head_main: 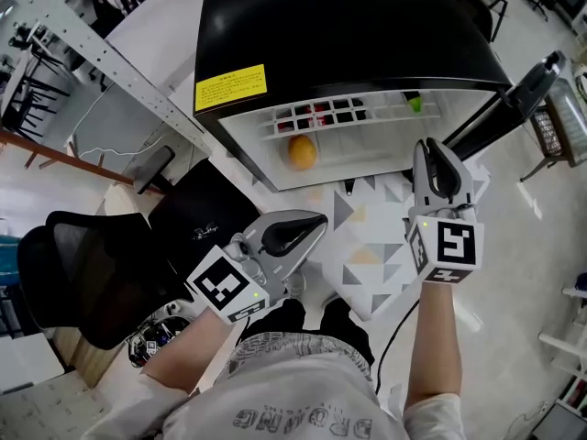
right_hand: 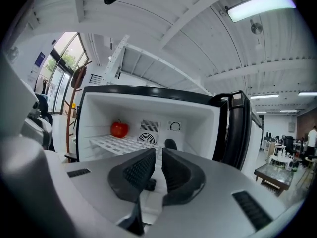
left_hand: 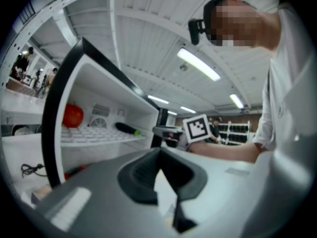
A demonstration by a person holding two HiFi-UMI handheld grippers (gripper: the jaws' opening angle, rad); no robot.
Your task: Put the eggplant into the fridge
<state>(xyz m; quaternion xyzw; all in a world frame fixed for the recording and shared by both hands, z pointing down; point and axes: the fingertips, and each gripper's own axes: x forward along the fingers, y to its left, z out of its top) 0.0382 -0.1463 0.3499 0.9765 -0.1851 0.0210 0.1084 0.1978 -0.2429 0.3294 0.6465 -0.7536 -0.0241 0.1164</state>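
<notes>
The fridge (head_main: 348, 26) fills the upper middle of the head view. It stands open, with its black door (head_main: 514, 104) swung out toward the right edge of the frame. Inside, a white wire shelf (right_hand: 111, 144) runs across the compartment.

The right gripper (head_main: 431, 149) hangs just in front of the opening, right of centre, and points in at the shelf. Its jaws are narrow, with only a thin slit between the pads and nothing in it. The left gripper (head_main: 316, 220) sits lower, in the middle left of the frame and clear of the fridge. Its jaws are together and empty.

The eggplant (left_hand: 126, 128) already lies on the shelf, dark with a green stem end, toward the door side of the compartment and well apart from both grippers. A red tomato (right_hand: 119, 129) sits at the back left of the same shelf, and an orange fruit (head_main: 301, 151) rests below it.

By my reading the placing itself is done, and this is the moment just after the drop-off. What remains is probably to draw the right gripper clear and push the door shut, which means contacting the door's outer edge and swinging it across without knocking the shelf.
</notes>
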